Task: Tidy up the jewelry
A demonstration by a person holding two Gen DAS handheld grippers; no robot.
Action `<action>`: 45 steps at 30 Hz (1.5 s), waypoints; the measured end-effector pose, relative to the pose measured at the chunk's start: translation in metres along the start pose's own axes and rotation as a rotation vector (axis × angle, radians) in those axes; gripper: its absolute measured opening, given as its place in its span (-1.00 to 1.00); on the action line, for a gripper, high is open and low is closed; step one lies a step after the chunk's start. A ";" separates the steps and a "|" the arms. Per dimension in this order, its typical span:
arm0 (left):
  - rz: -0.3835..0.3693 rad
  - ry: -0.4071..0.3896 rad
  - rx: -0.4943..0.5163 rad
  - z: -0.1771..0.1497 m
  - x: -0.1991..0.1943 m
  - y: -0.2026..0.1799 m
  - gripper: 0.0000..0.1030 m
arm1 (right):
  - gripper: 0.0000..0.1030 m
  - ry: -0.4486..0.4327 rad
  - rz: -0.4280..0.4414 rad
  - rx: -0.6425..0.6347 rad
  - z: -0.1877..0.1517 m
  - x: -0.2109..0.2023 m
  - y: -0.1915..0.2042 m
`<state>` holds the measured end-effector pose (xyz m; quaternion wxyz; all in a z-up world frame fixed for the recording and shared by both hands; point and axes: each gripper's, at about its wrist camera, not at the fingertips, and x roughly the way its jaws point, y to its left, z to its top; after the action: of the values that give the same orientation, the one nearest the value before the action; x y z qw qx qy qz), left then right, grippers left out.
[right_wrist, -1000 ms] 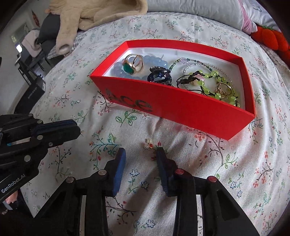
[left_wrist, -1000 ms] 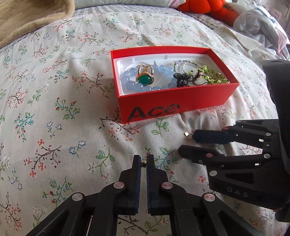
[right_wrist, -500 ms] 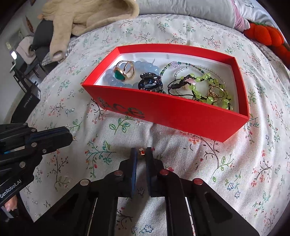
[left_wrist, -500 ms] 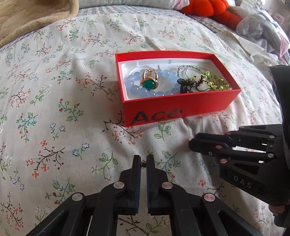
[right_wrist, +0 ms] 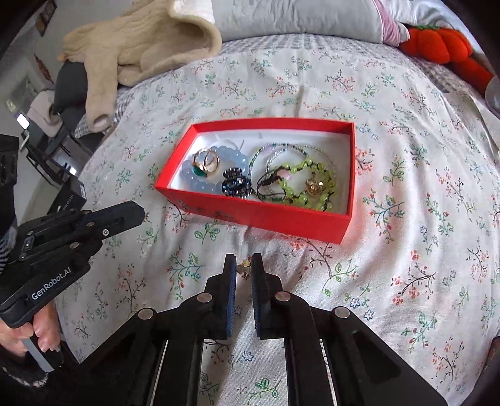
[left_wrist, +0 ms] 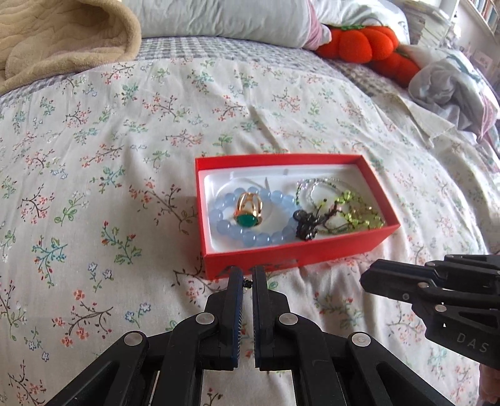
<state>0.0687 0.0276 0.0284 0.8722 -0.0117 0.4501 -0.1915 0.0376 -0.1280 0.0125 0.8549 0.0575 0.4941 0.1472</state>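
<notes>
My right gripper [right_wrist: 243,265] is clenched on a small gold earring [right_wrist: 243,267], pinched between the tips of its fingers and lifted clear of the floral bedspread [right_wrist: 406,250]; its jaws have just been closing on it. My left gripper [left_wrist: 247,279] is clamped tight too, with a tiny dark-and-gold stud [left_wrist: 247,283] caught at its very tips. Straight ahead of both tools sits the red box [right_wrist: 259,215], its near wall just beyond my right fingertips and, in the left view, right behind my left ones. Inside it, on the white lining, the blue bead bracelet [left_wrist: 250,239] lies at the left end with the gold ring with a green stone [left_wrist: 248,210] resting on it; a dark beaded piece [right_wrist: 236,184] sits in the middle, and the green bead bracelets [right_wrist: 300,184] with a small gold ring [right_wrist: 314,185] fill the right end. The box's back strip of lining is bare. The two grippers are well apart, left one off to my right gripper's left. Around the box the bedspread lies open on all sides; a beige blanket [right_wrist: 140,40], a pillow [left_wrist: 225,18] and an orange plush [left_wrist: 359,42] lie far beyond it.
</notes>
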 end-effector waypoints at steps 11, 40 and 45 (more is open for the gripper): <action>0.008 -0.029 -0.051 0.026 0.028 -0.015 -0.99 | -0.80 -0.099 -0.026 0.078 0.028 -0.017 -0.027; 0.135 0.009 -0.060 0.023 0.021 -0.011 0.28 | -0.74 -0.105 -0.074 0.097 0.051 0.001 -0.032; 0.179 0.018 -0.095 0.014 0.010 -0.007 0.69 | 0.06 -0.126 -0.079 0.123 0.046 -0.014 -0.031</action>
<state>0.0828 0.0157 0.0303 0.8802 -0.0109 0.4656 -0.0913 0.0763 -0.1600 0.0397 0.8843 0.0996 0.4493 0.0790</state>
